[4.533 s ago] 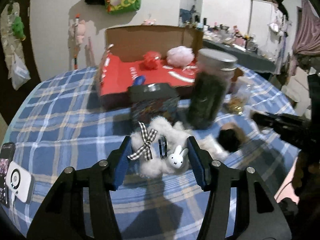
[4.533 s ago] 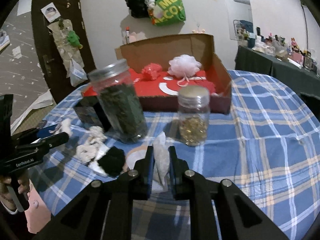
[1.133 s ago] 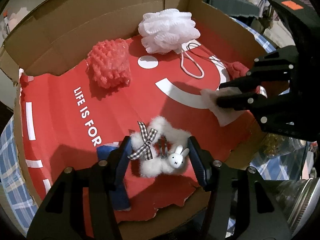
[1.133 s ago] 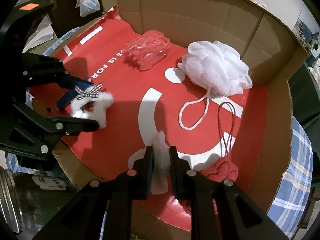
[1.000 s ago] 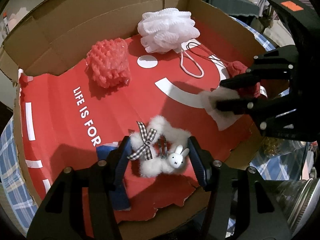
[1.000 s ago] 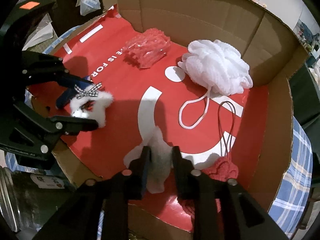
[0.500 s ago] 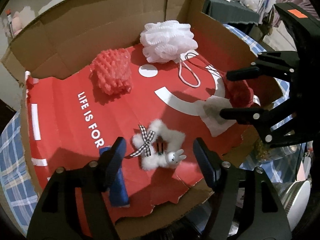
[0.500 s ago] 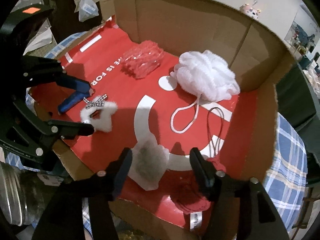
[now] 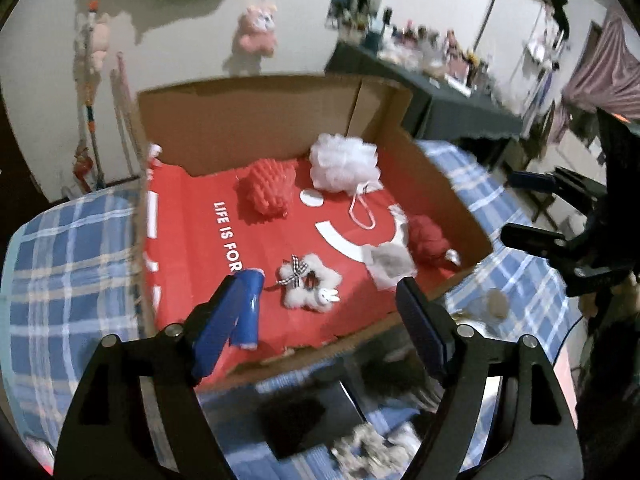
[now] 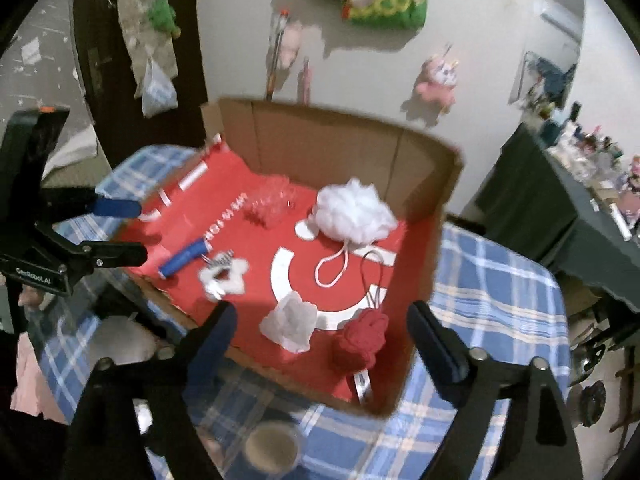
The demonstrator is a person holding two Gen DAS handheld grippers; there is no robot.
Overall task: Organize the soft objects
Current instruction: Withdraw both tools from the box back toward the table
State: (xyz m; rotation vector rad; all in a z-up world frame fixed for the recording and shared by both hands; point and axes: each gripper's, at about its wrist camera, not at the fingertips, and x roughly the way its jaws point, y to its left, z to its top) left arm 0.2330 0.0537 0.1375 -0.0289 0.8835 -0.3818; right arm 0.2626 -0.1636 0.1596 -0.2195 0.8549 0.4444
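Both grippers, left (image 9: 320, 322) and right (image 10: 320, 338), hang above the box's near edge, jaws opening with nothing between them. Six items lie on the red floor of the box (image 9: 280, 120): one fluffy white clip (image 9: 310, 288), one white pouch (image 9: 388, 266), one red knit ball (image 9: 428, 238), one white pouf (image 9: 344, 162), one red mesh bundle (image 9: 266, 190), one blue tube (image 9: 248, 308). Clip and tube sit near the near-left corner, below the left gripper; pouch (image 10: 290, 322) and ball (image 10: 362, 340) sit by the near-right corner, below the right gripper. Centre floor is bare. Walls rise at back and right; the near edge is low and torn.
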